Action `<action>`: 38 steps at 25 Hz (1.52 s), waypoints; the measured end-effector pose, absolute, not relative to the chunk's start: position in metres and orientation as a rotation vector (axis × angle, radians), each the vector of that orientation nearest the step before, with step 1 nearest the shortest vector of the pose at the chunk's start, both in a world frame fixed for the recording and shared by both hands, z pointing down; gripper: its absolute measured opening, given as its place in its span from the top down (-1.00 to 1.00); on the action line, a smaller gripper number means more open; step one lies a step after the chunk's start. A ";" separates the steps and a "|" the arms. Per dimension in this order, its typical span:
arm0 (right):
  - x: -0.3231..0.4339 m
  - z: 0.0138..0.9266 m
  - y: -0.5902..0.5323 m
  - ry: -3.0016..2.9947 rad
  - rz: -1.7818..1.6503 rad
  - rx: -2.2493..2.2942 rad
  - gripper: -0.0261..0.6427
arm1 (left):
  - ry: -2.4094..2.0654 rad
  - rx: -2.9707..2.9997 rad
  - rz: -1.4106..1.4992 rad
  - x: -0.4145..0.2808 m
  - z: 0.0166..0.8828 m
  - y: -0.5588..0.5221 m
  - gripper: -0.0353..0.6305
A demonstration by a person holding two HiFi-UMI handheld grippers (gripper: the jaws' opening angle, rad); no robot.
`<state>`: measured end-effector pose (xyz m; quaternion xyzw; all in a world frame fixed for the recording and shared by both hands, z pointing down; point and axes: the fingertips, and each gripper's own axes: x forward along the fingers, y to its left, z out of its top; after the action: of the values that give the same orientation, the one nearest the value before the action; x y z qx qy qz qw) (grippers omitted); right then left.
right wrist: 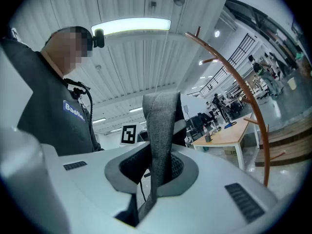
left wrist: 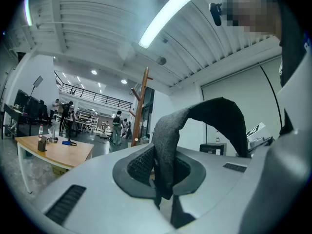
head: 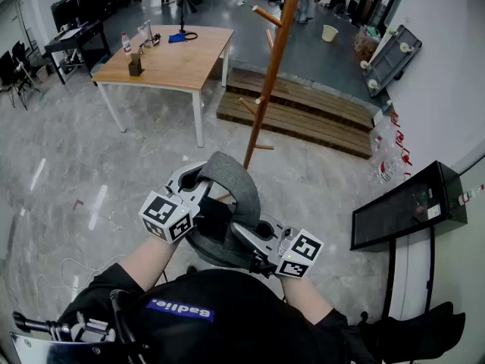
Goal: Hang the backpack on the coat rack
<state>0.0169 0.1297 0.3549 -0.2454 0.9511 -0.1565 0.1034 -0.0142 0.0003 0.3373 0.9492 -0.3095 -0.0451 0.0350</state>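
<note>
The backpack [head: 214, 236] hangs dark and low in front of me, its grey fabric strap [head: 236, 182] arching up as a loop. My left gripper [head: 195, 192] is shut on the strap's left end, and my right gripper [head: 254, 243] is shut on its right end. In the left gripper view the strap [left wrist: 166, 143] runs up out of the closed jaws of the left gripper [left wrist: 163, 182]. The right gripper view shows the same strap [right wrist: 161, 126] pinched in the right gripper [right wrist: 152, 177]. The wooden coat rack [head: 270, 74] stands just ahead of me, pegs [head: 267, 17] sticking out; it appears as coat rack [left wrist: 141, 106] and coat rack [right wrist: 246, 99].
A wooden table [head: 173, 61] with small items stands at the back left. A low wooden platform [head: 307, 108] lies behind the rack. At the right are a black panel on a stand [head: 405, 207], bottles [head: 386, 165] by the white wall, and a tilted cart [head: 390, 58].
</note>
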 end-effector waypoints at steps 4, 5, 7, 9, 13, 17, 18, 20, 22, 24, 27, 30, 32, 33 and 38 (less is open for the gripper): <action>0.016 0.356 0.124 2.808 -0.463 -0.721 0.81 | -0.945 2.919 -0.144 -0.014 0.338 -0.005 0.78; 0.015 0.355 0.122 2.810 -0.462 -0.720 0.82 | -0.943 2.919 -0.145 -0.016 0.338 -0.007 0.78; 0.011 0.355 0.118 2.812 -0.462 -0.723 0.82 | -0.938 2.917 -0.148 -0.019 0.339 -0.011 0.78; 0.007 0.356 0.116 2.810 -0.464 -0.727 0.82 | -0.932 2.915 -0.151 -0.023 0.340 -0.014 0.78; -0.001 0.359 0.111 2.797 -0.475 -0.744 0.81 | -0.905 2.925 -0.154 -0.031 0.340 -0.020 0.78; -0.019 0.359 0.102 2.790 -0.476 -0.790 0.81 | -0.871 2.942 -0.164 -0.048 0.337 -0.028 0.78; -0.025 0.359 0.099 2.788 -0.474 -0.803 0.81 | -0.860 2.947 -0.167 -0.053 0.336 -0.031 0.78; -0.037 0.359 0.090 2.780 -0.467 -0.831 0.81 | -0.839 2.957 -0.172 -0.063 0.335 -0.038 0.78; -0.045 0.358 0.080 2.769 -0.458 -0.860 0.81 | -0.823 2.966 -0.176 -0.071 0.334 -0.047 0.78; -0.050 0.356 0.068 2.759 -0.455 -0.881 0.81 | -0.818 2.973 -0.182 -0.077 0.333 -0.057 0.78; -0.053 0.353 0.053 2.754 -0.459 -0.878 0.81 | -0.833 2.977 -0.195 -0.080 0.328 -0.073 0.78; -0.050 0.343 0.034 2.759 -0.435 -0.840 0.81 | -0.867 2.990 -0.215 -0.080 0.318 -0.093 0.78; -0.047 0.337 0.018 2.760 -0.419 -0.812 0.81 | -0.901 2.992 -0.222 -0.078 0.313 -0.108 0.78; -0.045 0.334 0.011 2.761 -0.416 -0.795 0.81 | -0.920 2.989 -0.224 -0.077 0.311 -0.115 0.78; -0.027 0.320 -0.024 2.779 -0.412 -0.668 0.81 | -1.032 2.985 -0.236 -0.062 0.295 -0.152 0.78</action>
<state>-0.0268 -0.0236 0.3198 -0.2296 0.9546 -0.1414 0.1267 -0.0622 -0.1519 0.2947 0.9424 -0.3257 -0.0746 -0.0128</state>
